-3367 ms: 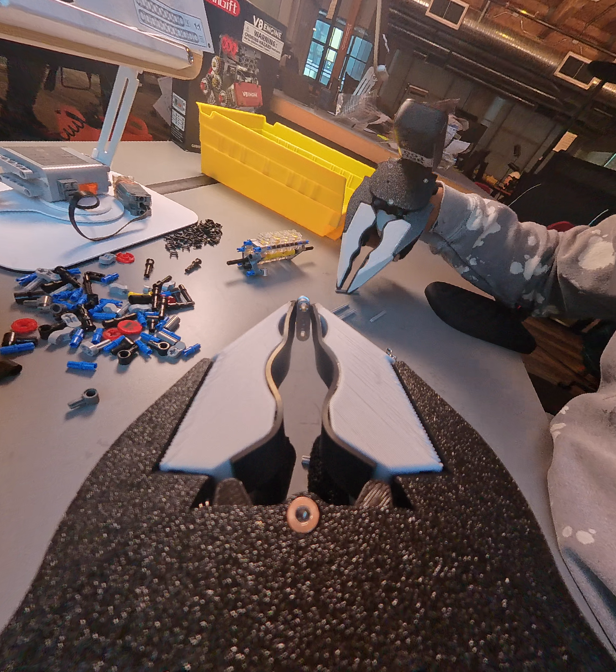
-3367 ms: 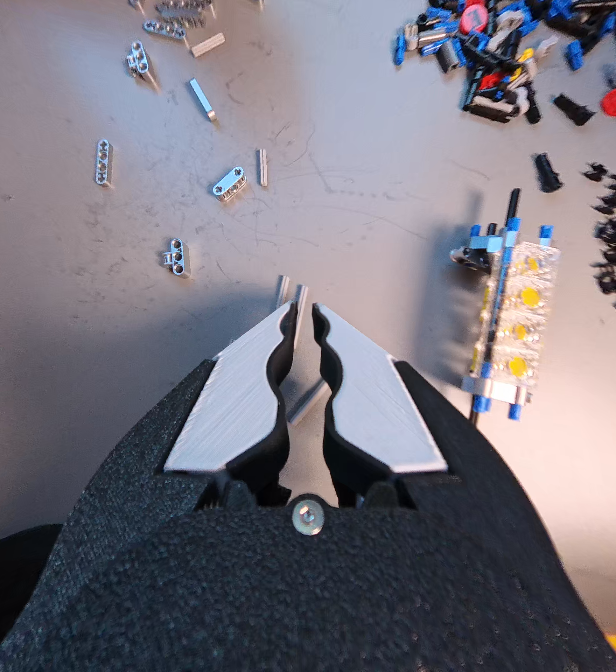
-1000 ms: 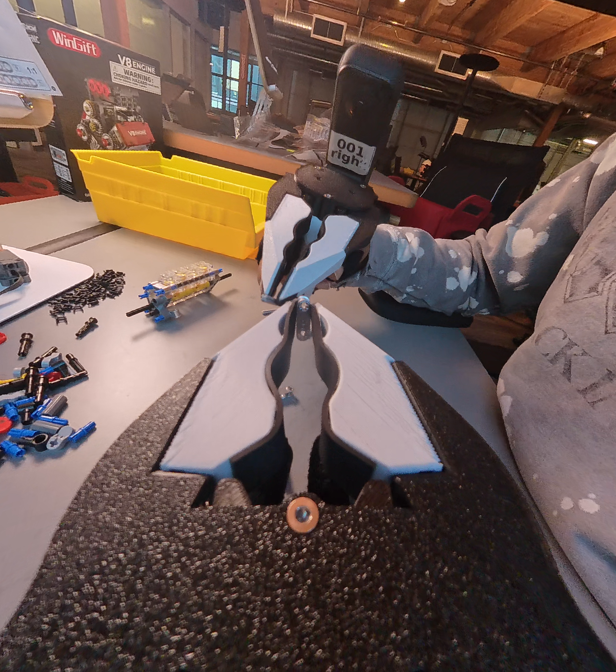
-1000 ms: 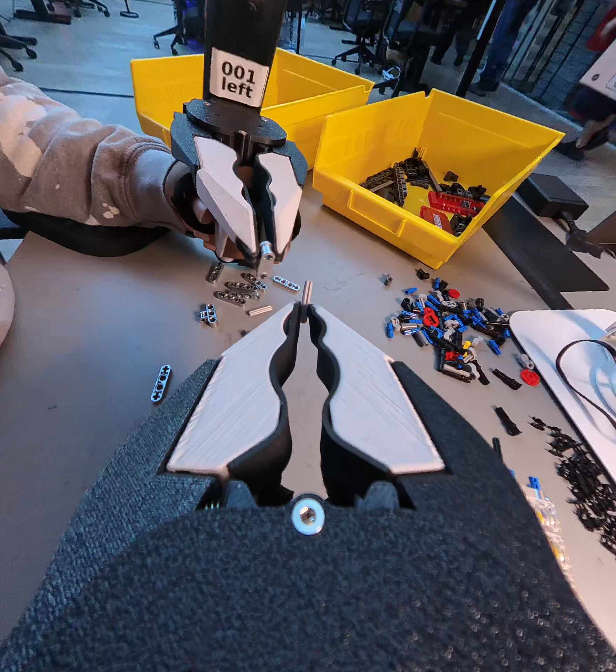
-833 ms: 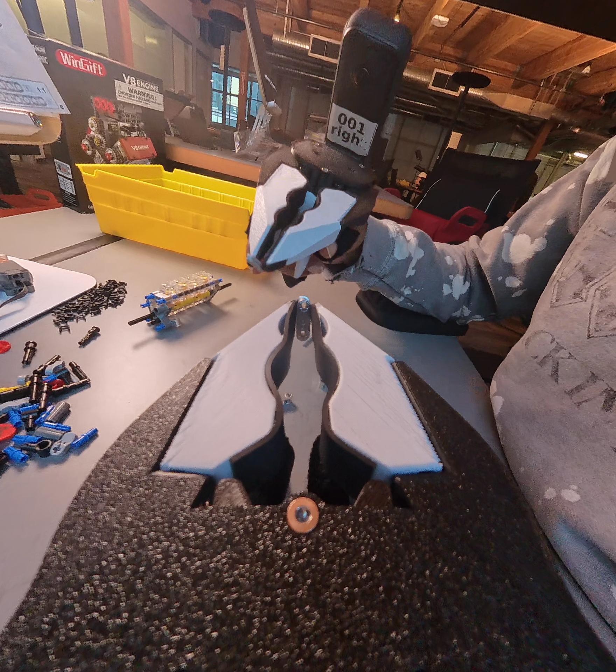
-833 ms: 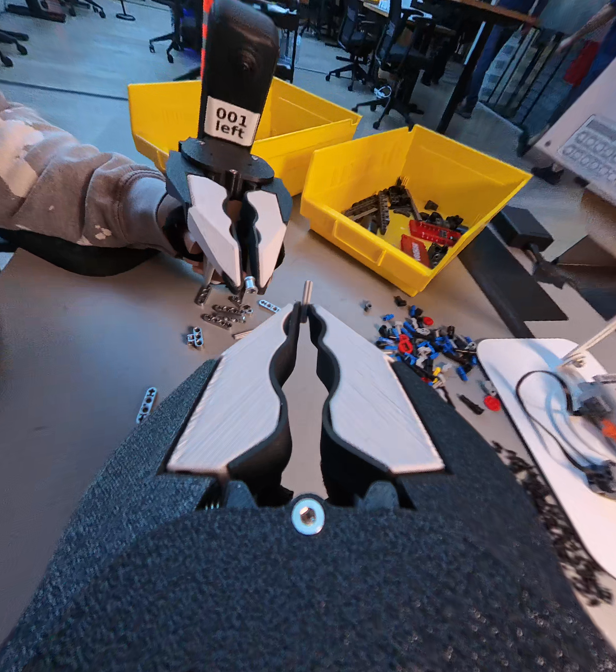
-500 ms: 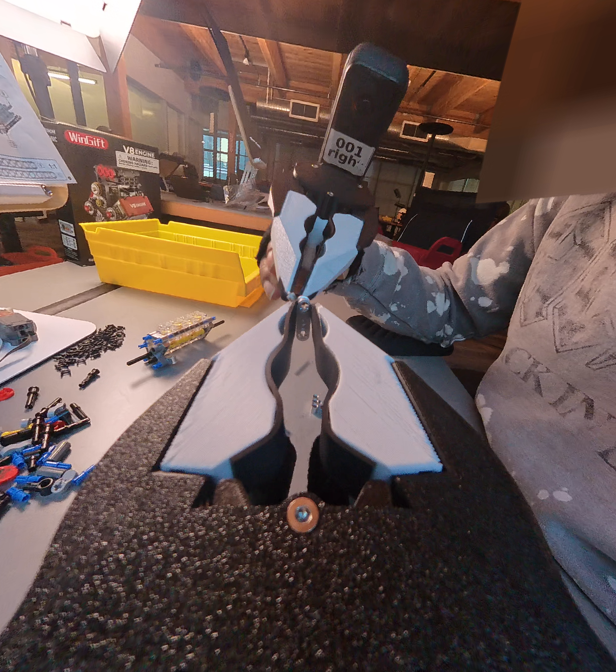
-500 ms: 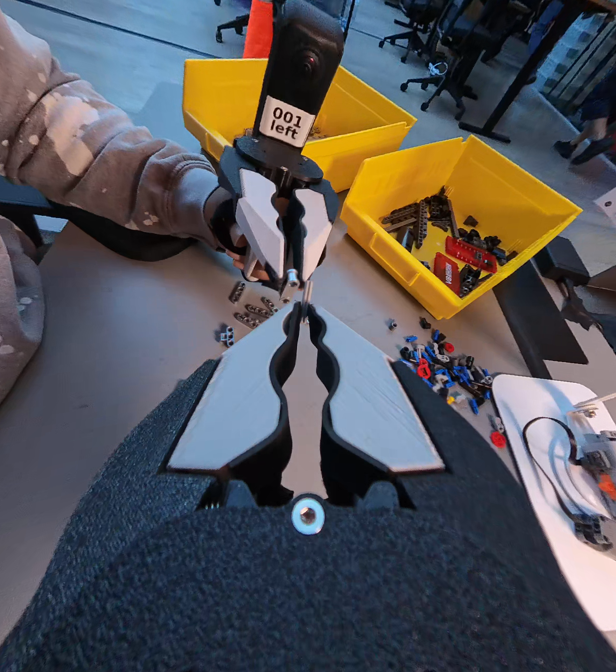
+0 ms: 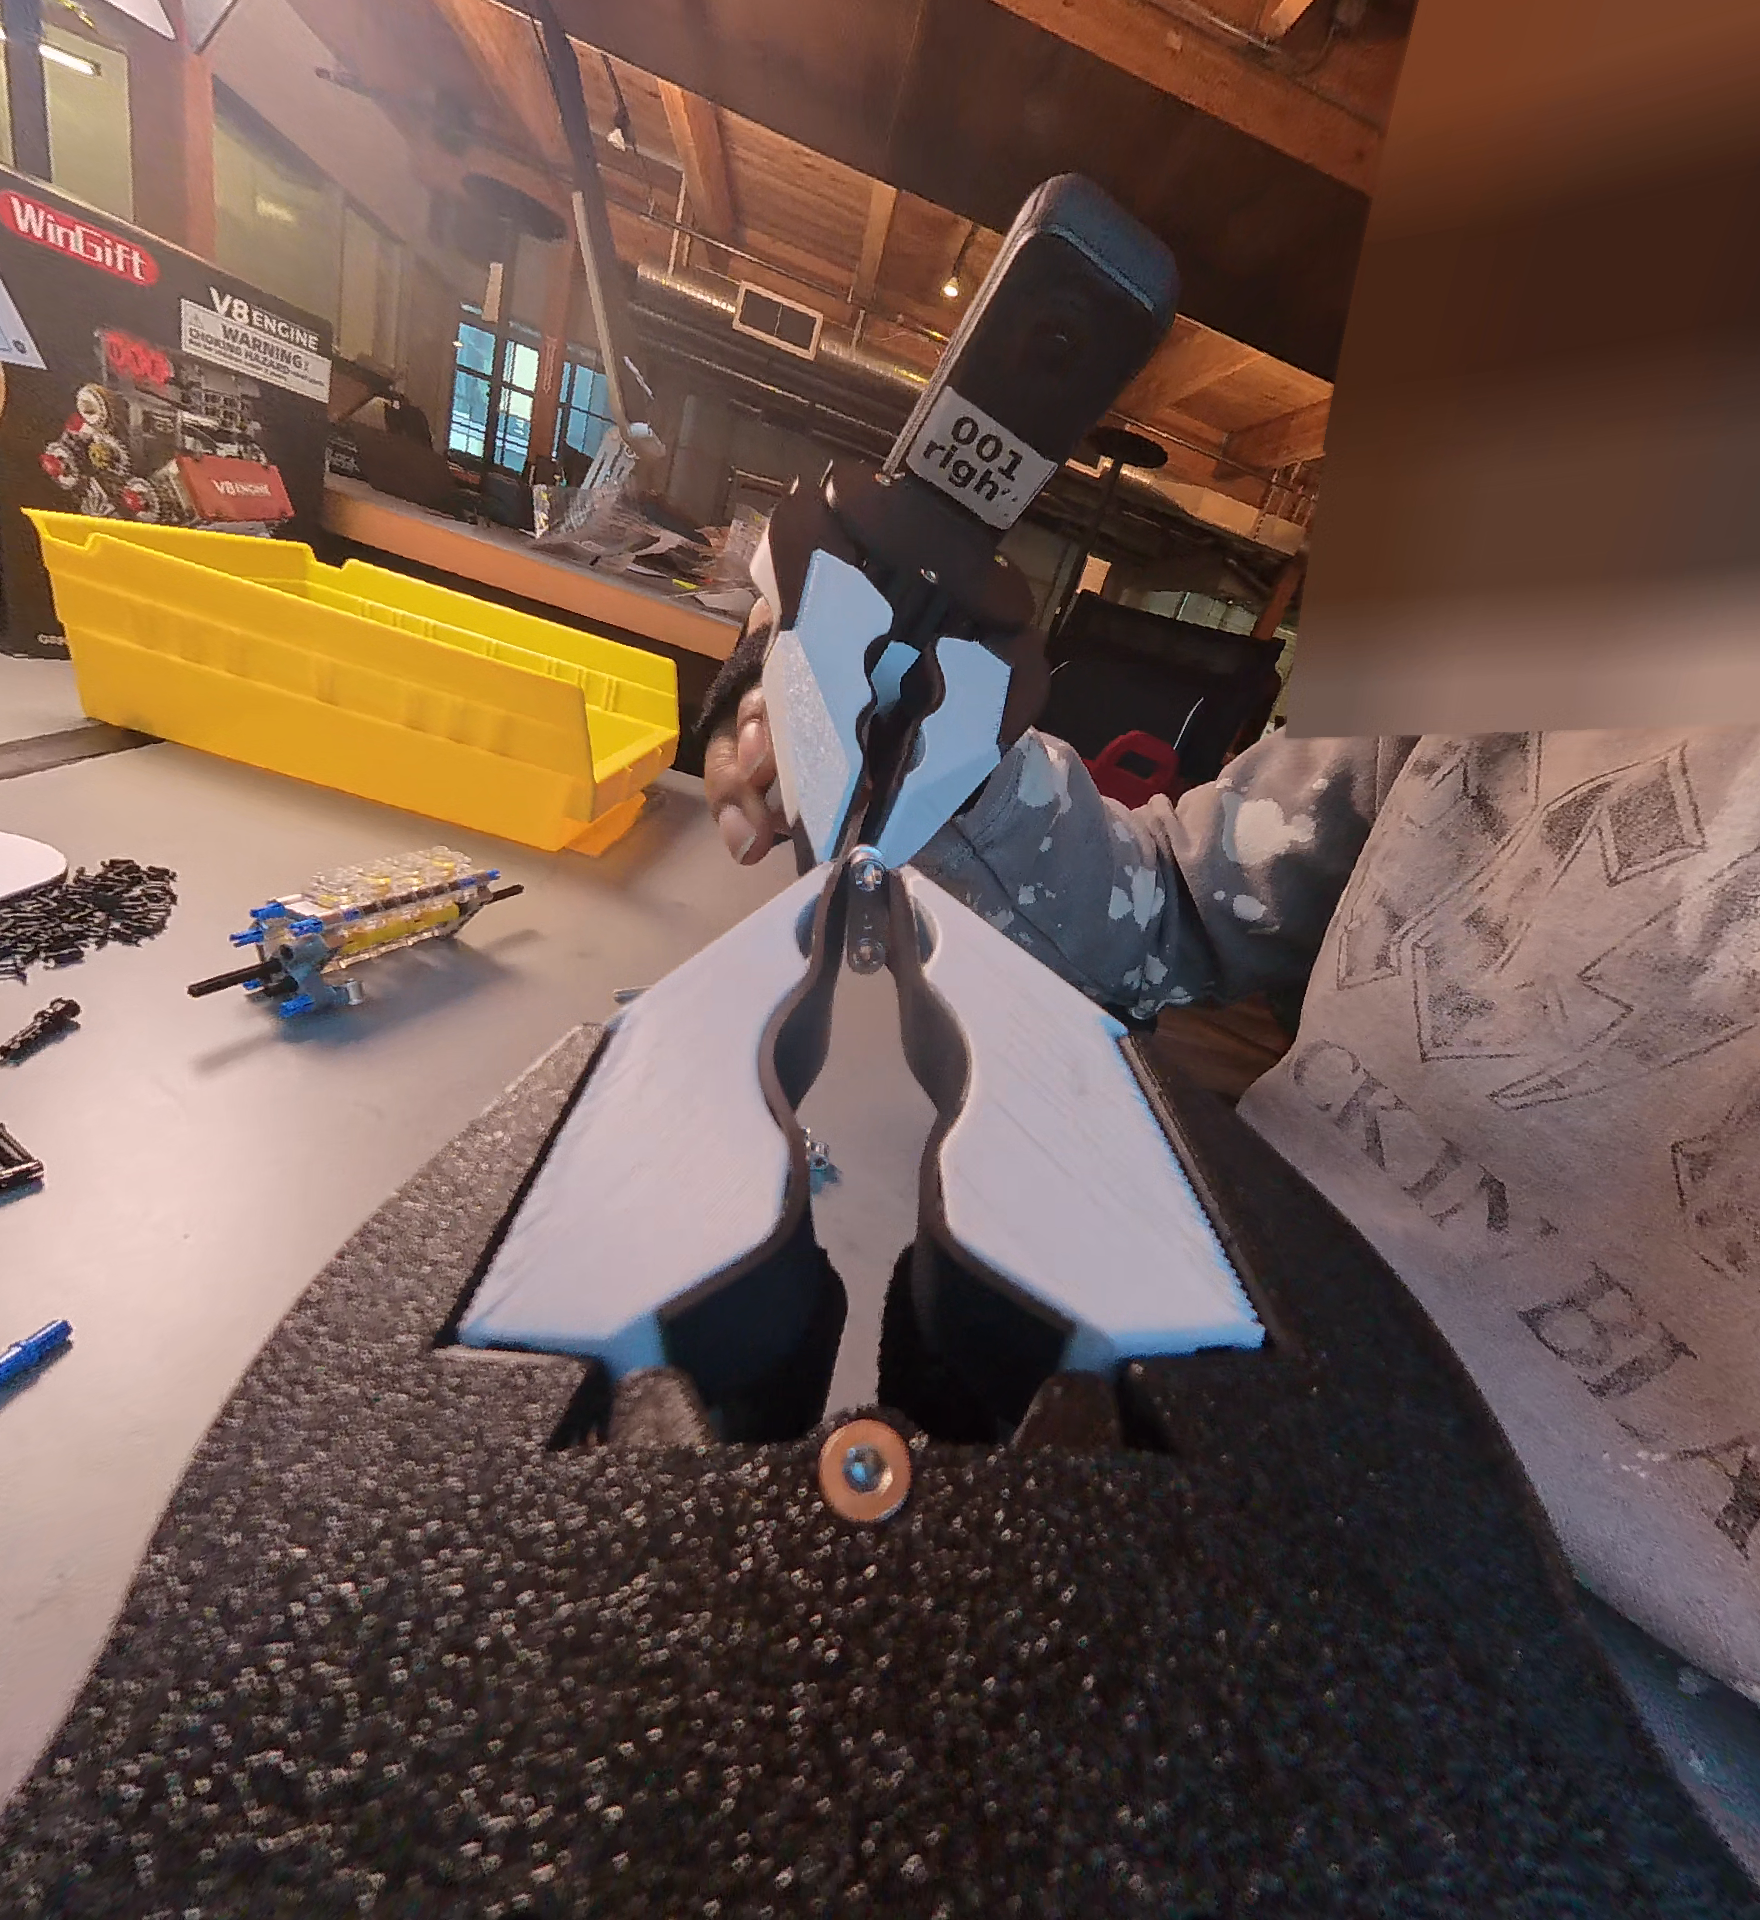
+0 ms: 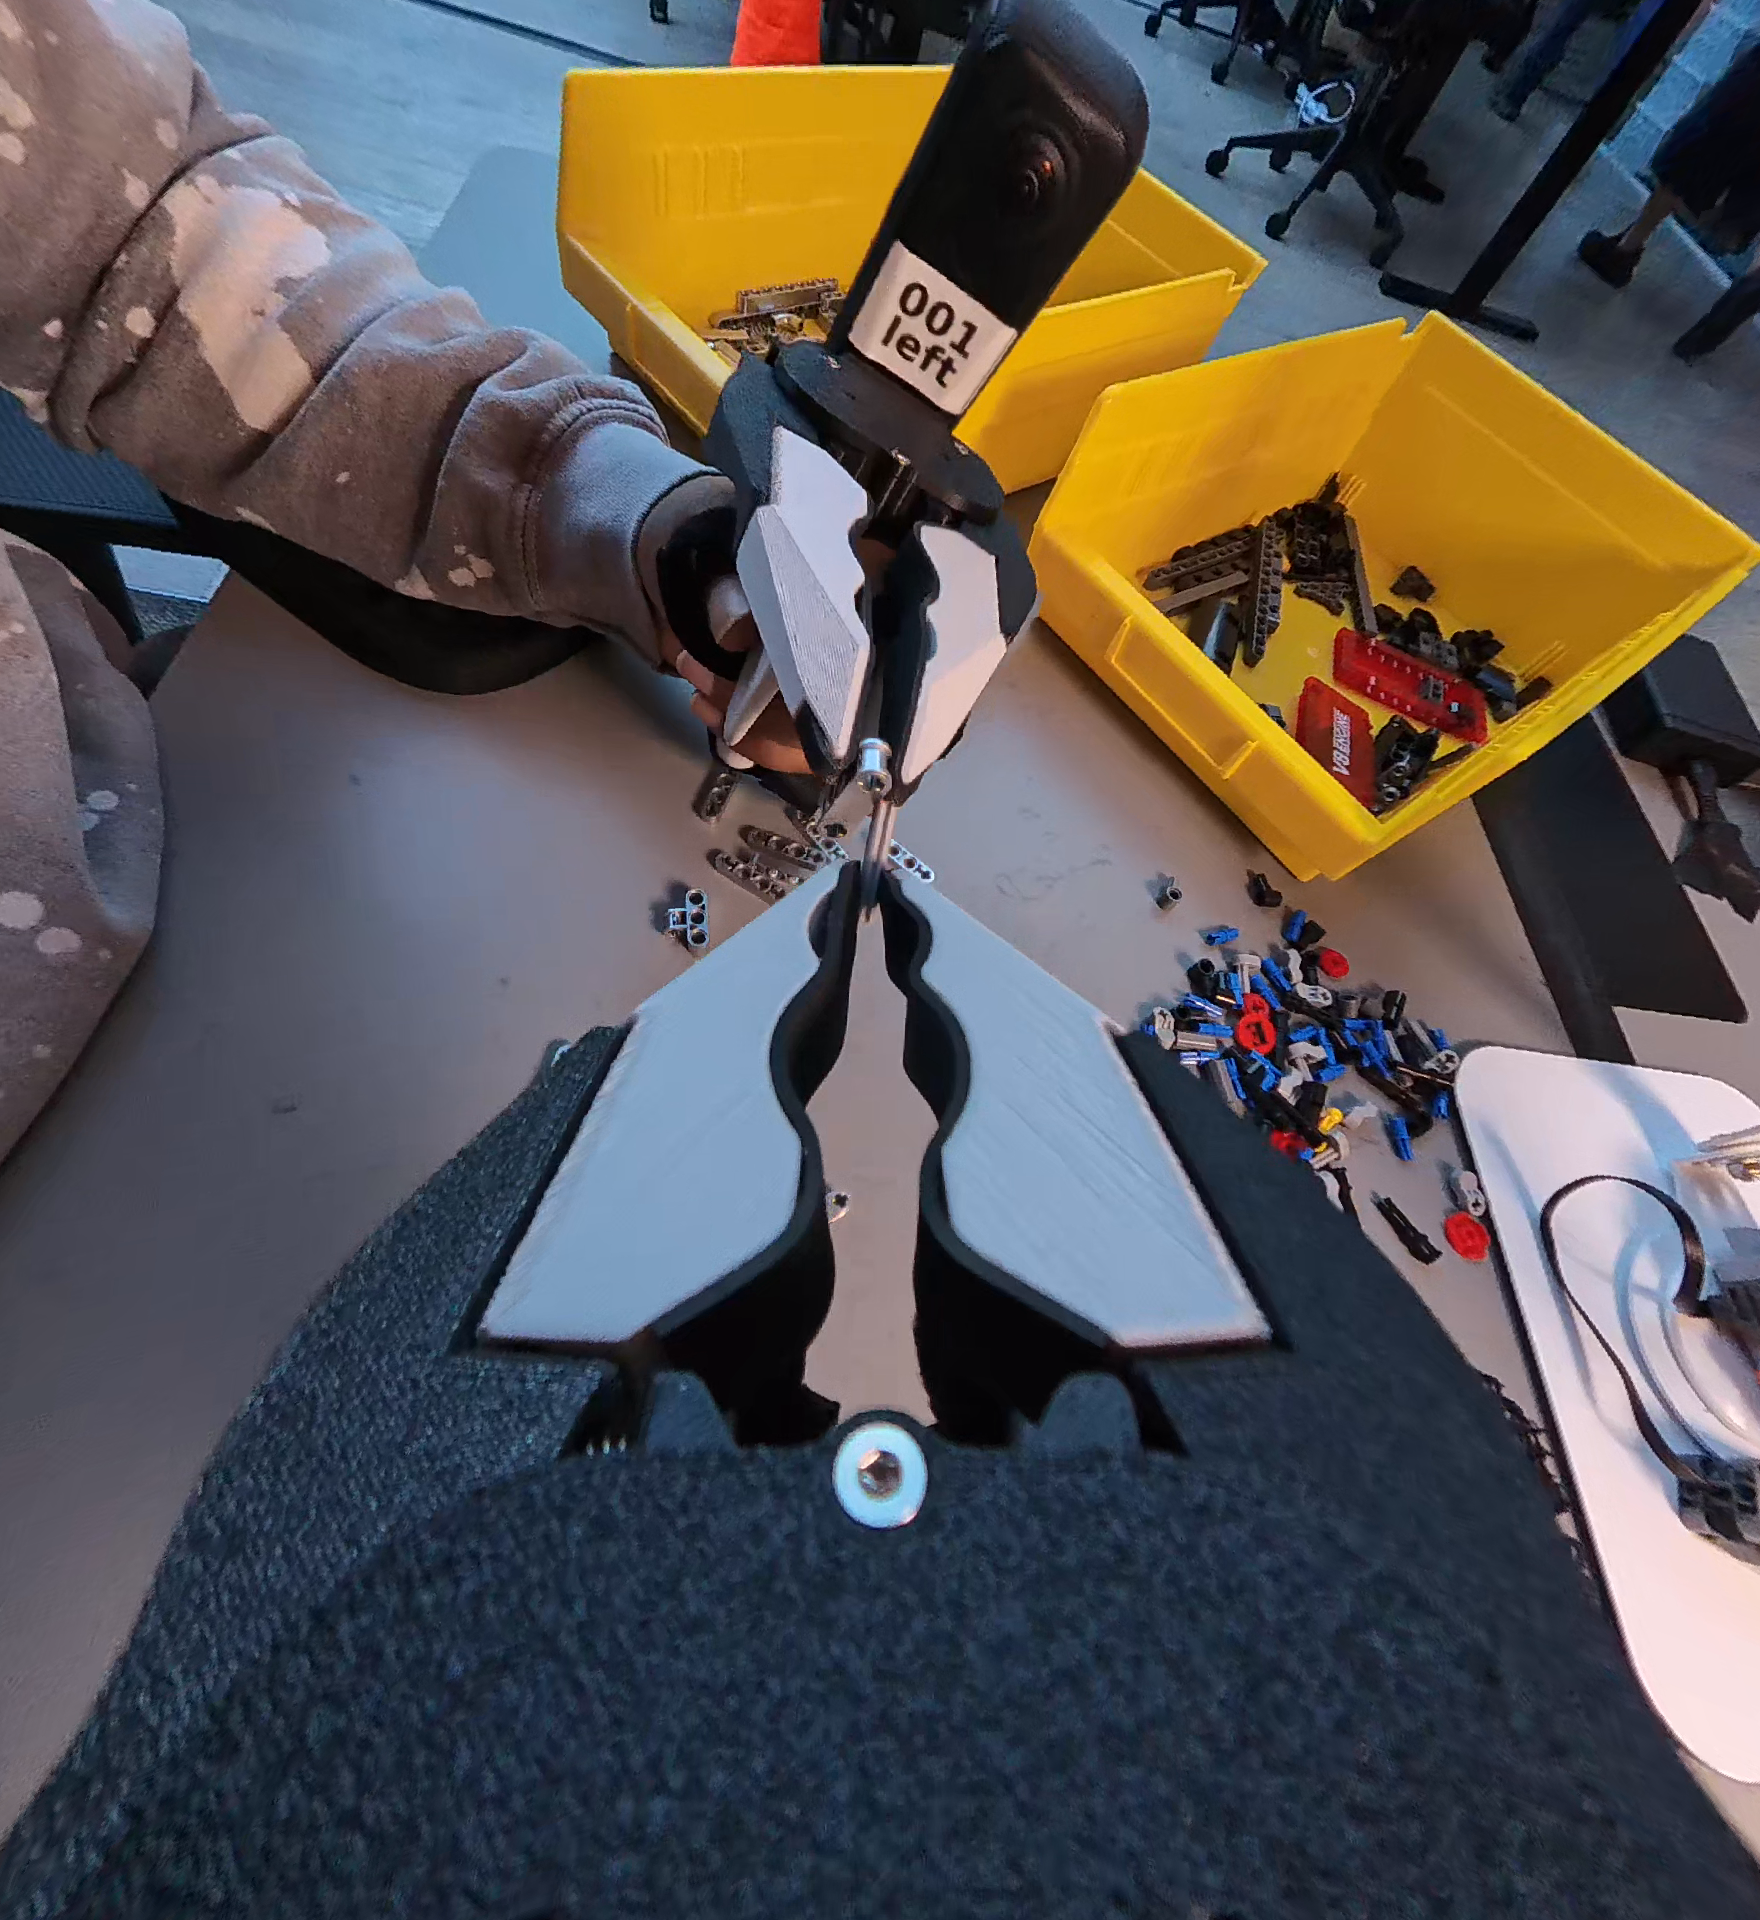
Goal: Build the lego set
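left hand-held gripper (image 9: pixel 863 902): closed on a small grey beam (image 9: pixel 863 933), raised over the surface (image 9: pixel 232 1132)
right hand-held gripper (image 10: pixel 863 891): closed on a thin grey axle (image 10: pixel 878 840), pointing at the left one
meeting point: the two gripper tips are tip to tip; the axle end sits at the beam's end hole, looks touching; cannot tell if it is inside
engine block (image 9: pixel 377 914): clear and yellow with blue pins, lying on the surface, well left of the left gripper
black pins (image 9: pixel 45 925): heap just left of the engine block
grey beams (image 10: pixel 772 847): scattered on the surface under the left gripper
mixed parts (image 10: pixel 1302 1039): blue, black, red pile right of the right gripper tip
bins (image 10: pixel 1395 582): two yellow, far edge of the surface; the right one holds black and red pieces
white board (image 10: pixel 1624 1382): far right, carries a grey motor box with a black cable
box (image 9: pixel 128 416): black printed carton behind the long yellow bin
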